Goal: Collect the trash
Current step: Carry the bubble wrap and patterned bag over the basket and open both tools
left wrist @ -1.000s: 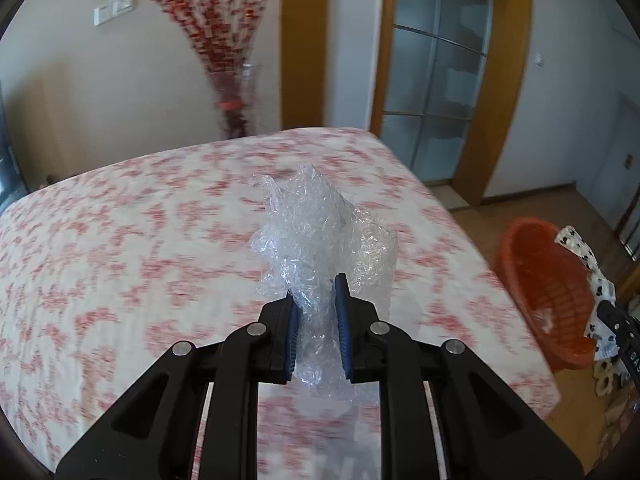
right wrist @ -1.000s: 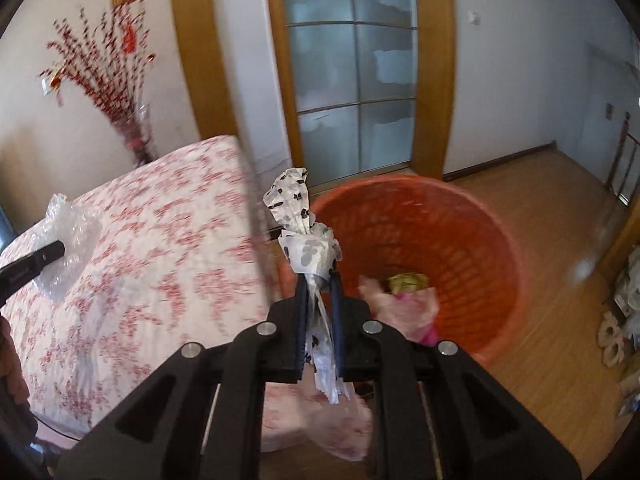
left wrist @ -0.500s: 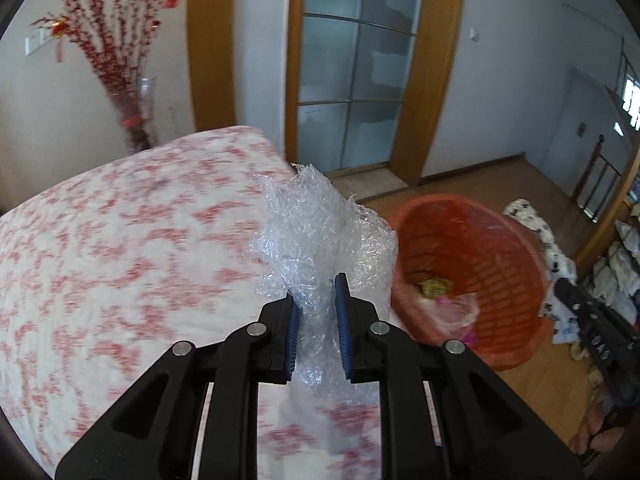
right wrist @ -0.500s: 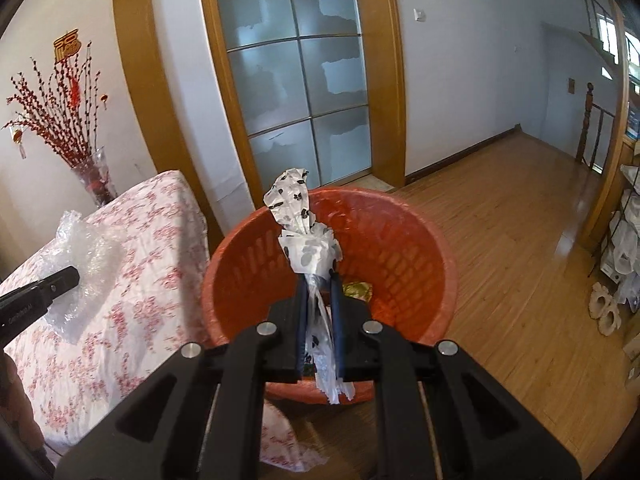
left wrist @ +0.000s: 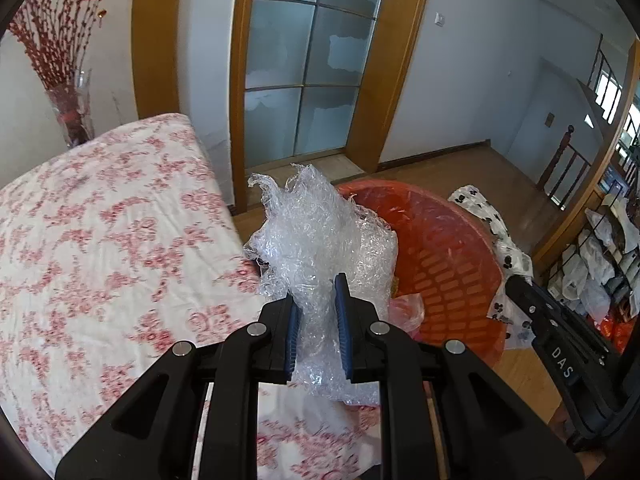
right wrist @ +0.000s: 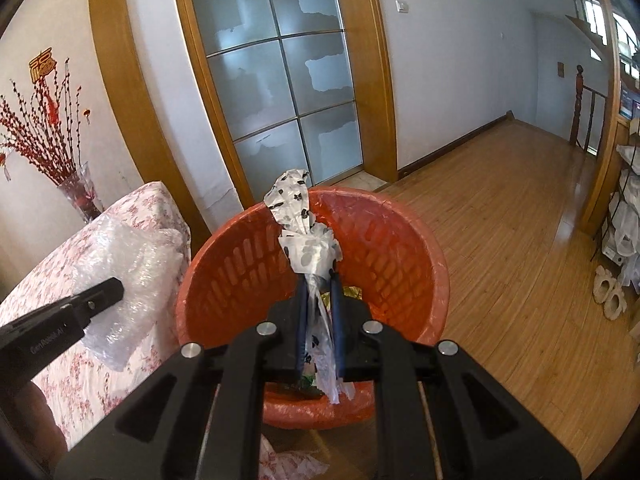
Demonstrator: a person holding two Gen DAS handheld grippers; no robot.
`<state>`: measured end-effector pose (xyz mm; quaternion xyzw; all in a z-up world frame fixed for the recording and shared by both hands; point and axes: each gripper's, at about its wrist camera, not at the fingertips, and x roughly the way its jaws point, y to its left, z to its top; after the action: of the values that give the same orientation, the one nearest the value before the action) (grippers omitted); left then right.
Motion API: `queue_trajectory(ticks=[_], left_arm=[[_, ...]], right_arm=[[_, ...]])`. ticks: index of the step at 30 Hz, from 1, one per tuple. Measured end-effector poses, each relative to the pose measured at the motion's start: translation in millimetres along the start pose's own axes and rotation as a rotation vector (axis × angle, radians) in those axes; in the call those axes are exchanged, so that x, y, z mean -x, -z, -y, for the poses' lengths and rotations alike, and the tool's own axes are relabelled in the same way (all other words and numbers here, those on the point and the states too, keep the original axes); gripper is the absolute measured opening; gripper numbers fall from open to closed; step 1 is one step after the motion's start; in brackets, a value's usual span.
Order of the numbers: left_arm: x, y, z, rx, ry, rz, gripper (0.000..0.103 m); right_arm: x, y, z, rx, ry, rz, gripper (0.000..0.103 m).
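The right gripper [right wrist: 319, 300], clamped on a twisted black-spotted white plastic bag [right wrist: 302, 228], hangs over the round orange slatted plastic basket [right wrist: 424, 264]; the left gripper [left wrist: 316, 316], pinching crumpled clear bubble wrap [left wrist: 320, 232], sits beside its rim above the floral bedspread [left wrist: 100, 240]

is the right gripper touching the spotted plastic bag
Touching. In the right wrist view the right gripper is shut on the spotted plastic bag, both blue pads pressing its twisted neck above the orange basket.

"DAS" on right claw [left wrist: 562, 360]; "GenRobot.AI" on left claw [right wrist: 48, 338].
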<state>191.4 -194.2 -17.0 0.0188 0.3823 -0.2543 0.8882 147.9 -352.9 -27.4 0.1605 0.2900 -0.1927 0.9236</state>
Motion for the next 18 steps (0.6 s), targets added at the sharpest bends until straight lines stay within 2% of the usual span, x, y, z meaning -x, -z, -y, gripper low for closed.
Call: queue_trajectory(ticks=[11,13,15,18], left_arm=[[-26,-3,22,-0.015,0.067,-0.044,0.018],[-34,-2,25,-0.022,0.072,-0.063,0.024],[-40,-2,26,-0.021,0.072,-0.079,0.034],[-45,1,25,-0.017,0.067,-0.101,0.04]], right_arm=[[-22,-13,15,-0.063,-0.037,-0.001,0.016],[-25,-14,18,-0.072,-0.036,-0.006,0.019],[-25,-14,22,-0.078,-0.029,-0.007,0.027],[-23,-13,26,-0.082,-0.016,-0.004,0.035]])
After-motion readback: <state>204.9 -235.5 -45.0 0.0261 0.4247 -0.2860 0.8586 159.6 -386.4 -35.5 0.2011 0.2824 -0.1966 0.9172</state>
